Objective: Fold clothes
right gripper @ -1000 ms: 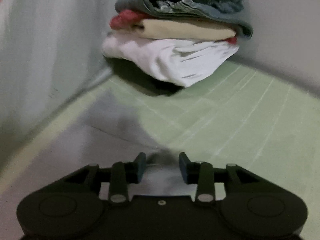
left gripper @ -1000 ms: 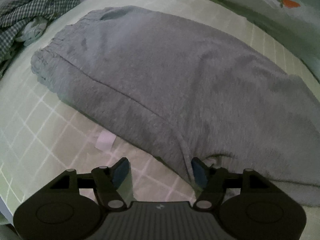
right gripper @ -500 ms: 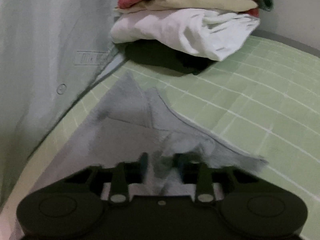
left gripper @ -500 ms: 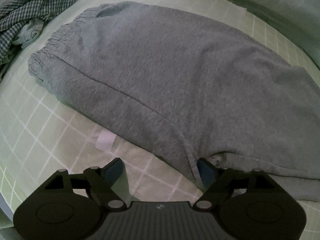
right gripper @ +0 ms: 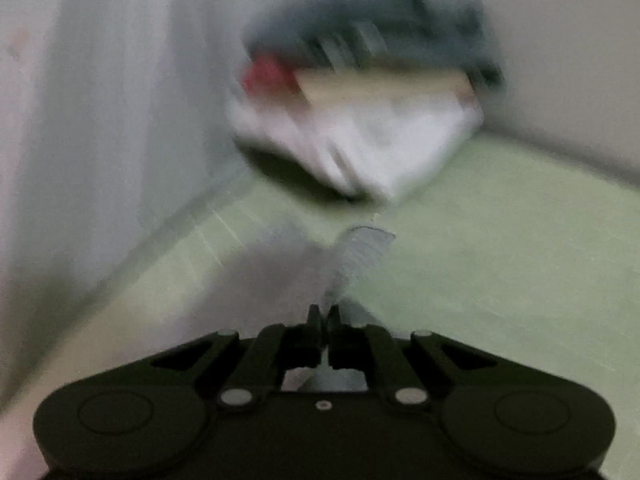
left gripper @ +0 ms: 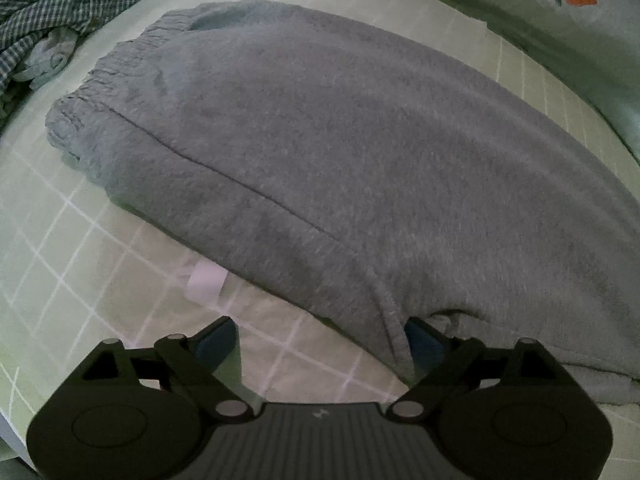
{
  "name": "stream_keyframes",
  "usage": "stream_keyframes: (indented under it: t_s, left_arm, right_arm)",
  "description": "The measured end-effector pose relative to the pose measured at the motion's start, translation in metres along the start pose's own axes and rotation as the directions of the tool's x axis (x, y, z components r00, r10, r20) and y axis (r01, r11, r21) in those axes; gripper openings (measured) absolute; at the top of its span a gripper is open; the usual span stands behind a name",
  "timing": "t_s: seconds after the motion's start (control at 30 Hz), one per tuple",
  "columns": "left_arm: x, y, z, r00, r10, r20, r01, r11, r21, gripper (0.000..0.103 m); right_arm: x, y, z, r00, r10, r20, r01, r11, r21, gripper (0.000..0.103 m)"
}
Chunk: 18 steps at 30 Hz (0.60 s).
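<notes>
On the bed: grey sweatpants (left gripper: 340,152) spread flat over green checked sheet (left gripper: 60,248).
Left gripper (left gripper: 320,340): fingers opening, crotch seam between, unpinched.
Right gripper (right gripper: 325,316): fingers clamped on cuff.
Risk: thin pinch may slip if lifted quickly.

The left hand-held gripper (left gripper: 320,338) is matte black with blue pads (left gripper: 216,340), silver pivot screws and a ribbed centre (small pale logo).
</notes>
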<state>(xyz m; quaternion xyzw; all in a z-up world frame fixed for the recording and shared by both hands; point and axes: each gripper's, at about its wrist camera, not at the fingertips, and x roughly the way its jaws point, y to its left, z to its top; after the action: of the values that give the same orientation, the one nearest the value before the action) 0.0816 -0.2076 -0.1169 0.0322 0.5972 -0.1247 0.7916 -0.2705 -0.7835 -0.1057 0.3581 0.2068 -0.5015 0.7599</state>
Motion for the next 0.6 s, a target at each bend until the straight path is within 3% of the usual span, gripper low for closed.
stream_keyframes:
  t_s: [0.17,0.4,0.47,0.6]
  left_arm:
    - [-0.003,0.013,0.004,0.999,-0.031,-0.009,0.031,0.998,-0.047,0.088]
    - [-0.025,0.021,0.000,0.994,-0.102,0.031,0.104,0.993,-0.048,0.062]
    - [-0.033,0.013,-0.001,0.992,-0.109,0.068,0.110,0.994,-0.014,0.052]
    - [-0.043,-0.023,-0.009,0.987,-0.077,0.142,0.045,0.975,0.219,0.042]
  right_arm:
    - [0.012,-0.015,-0.012,0.997,-0.069,-0.028,0.070,0.997,0.034,0.004]
    - [0.016,-0.012,-0.012,0.996,-0.085,-0.038,0.086,0.996,0.027,0.008]
    - [0.014,-0.013,-0.012,0.995,-0.087,-0.040,0.088,0.996,0.034,0.014]
    - [0.014,-0.013,-0.013,0.995,-0.083,-0.052,0.083,0.996,0.012,0.015]
